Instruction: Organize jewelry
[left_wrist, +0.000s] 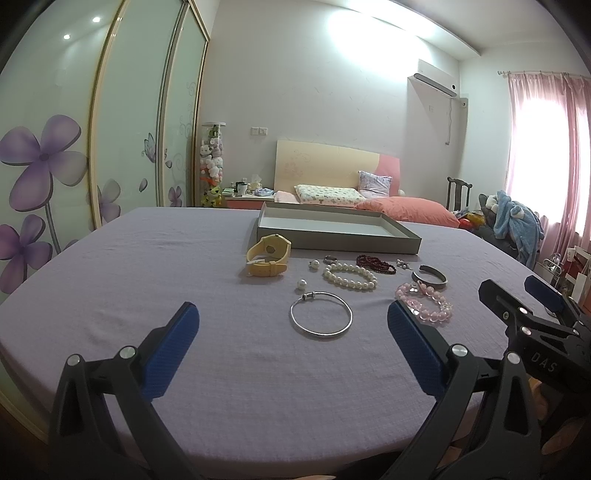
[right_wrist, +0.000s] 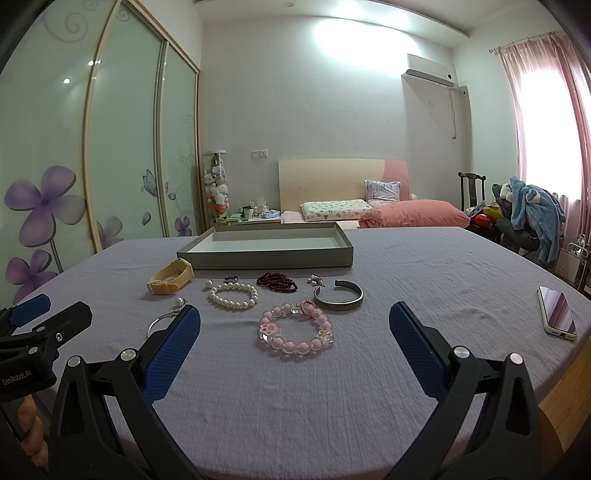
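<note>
1. Since nothing sits in the grey tray (right_wrist: 266, 254) yet, I'd begin with my left gripper (left_wrist: 293, 349), fingers spread wide, closing across the silver bangle (left_wrist: 320, 314) at its 12 o'clock.
2. My right gripper (right_wrist: 294, 349), equally spread and empty, faces the pink bead bracelet (right_wrist: 295, 330).
3. Lilac cloth (right_wrist: 332, 387) covers the table; a phone (right_wrist: 557, 314) lies at 3 o'clock, and a bed (right_wrist: 406, 214) stands beyond.

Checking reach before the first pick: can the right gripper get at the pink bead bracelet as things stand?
Probably yes. The right gripper is open, and the pink bead bracelet lies flat on the cloth straight ahead between its fingers, with nothing in between.
</note>
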